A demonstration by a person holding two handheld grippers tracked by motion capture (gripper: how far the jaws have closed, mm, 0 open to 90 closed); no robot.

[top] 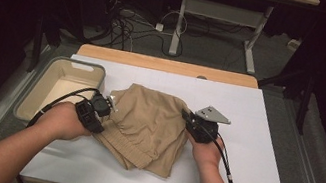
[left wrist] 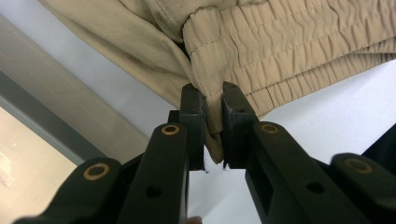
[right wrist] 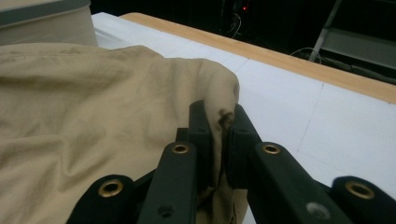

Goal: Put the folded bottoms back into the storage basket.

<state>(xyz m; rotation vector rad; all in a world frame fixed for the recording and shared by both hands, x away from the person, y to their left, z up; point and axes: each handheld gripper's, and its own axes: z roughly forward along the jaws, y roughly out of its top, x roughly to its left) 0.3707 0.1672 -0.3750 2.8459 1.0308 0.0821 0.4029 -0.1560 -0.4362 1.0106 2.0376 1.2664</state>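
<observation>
A tan garment (top: 148, 122) with an elastic waistband lies folded in the middle of the white table top (top: 248, 172). My left gripper (top: 107, 103) is at the garment's left edge, shut on the gathered waistband (left wrist: 212, 100), which is pinched between the two black jaws. My right gripper (top: 188, 118) is at the garment's right edge, shut on a fold of the tan cloth (right wrist: 219, 116). Both pinched edges are lifted slightly off the table. The garment's front layers (top: 139, 156) still rest on the white surface.
A grey bin (top: 58, 85) stands at the table's left side, just beyond my left hand. A wooden strip (top: 168, 65) runs along the far edge. Behind the table are cables (top: 126, 27) and a white desk frame (top: 220, 15) on the floor.
</observation>
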